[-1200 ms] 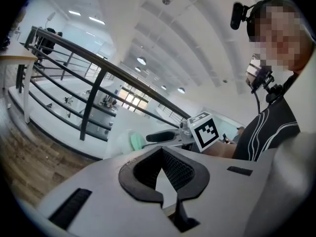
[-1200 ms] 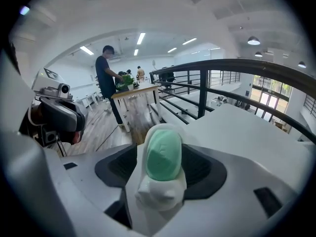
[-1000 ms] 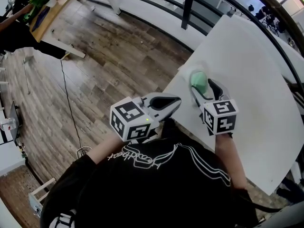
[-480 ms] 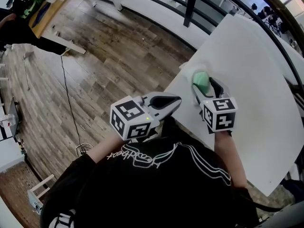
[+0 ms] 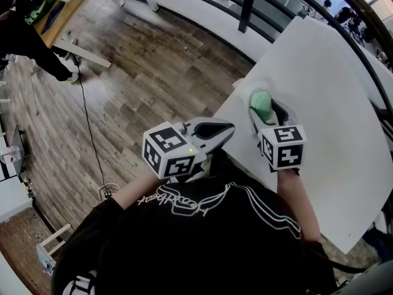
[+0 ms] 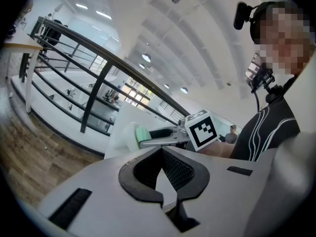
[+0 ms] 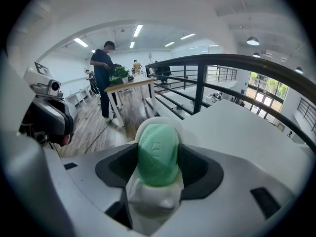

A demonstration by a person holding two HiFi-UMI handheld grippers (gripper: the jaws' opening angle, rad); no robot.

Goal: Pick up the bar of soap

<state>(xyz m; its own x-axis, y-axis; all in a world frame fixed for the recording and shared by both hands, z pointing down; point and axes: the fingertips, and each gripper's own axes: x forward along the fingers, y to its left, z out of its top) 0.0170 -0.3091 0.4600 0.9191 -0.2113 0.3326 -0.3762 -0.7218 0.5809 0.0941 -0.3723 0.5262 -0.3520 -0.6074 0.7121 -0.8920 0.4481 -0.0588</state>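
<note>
A green bar of soap [image 5: 262, 104] [image 7: 158, 154] sits over a white soap dish [image 5: 248, 94] [image 7: 149, 197] near the left corner of the white table [image 5: 325, 91]. My right gripper [image 5: 266, 113] [image 7: 158, 168] is shut on the soap, with a dark pad pressed against each side. Whether the soap still rests on the dish, I cannot tell. My left gripper [image 5: 222, 129] [image 6: 161, 152] hangs left of the table corner, over the floor, shut and holding nothing. The left gripper view shows the soap [image 6: 142, 132] between the right gripper's fingers.
The table's corner and left edge lie just beside the dish, with wooden floor [image 5: 141, 72] below. A dark railing [image 5: 245, 5] runs behind the table. Far left, a person [image 7: 102, 73] stands at a wooden table [image 7: 129, 85] with plants.
Both grippers and the soap stay nearly where they were. The person in the far left background has shifted beside the wooden table.
</note>
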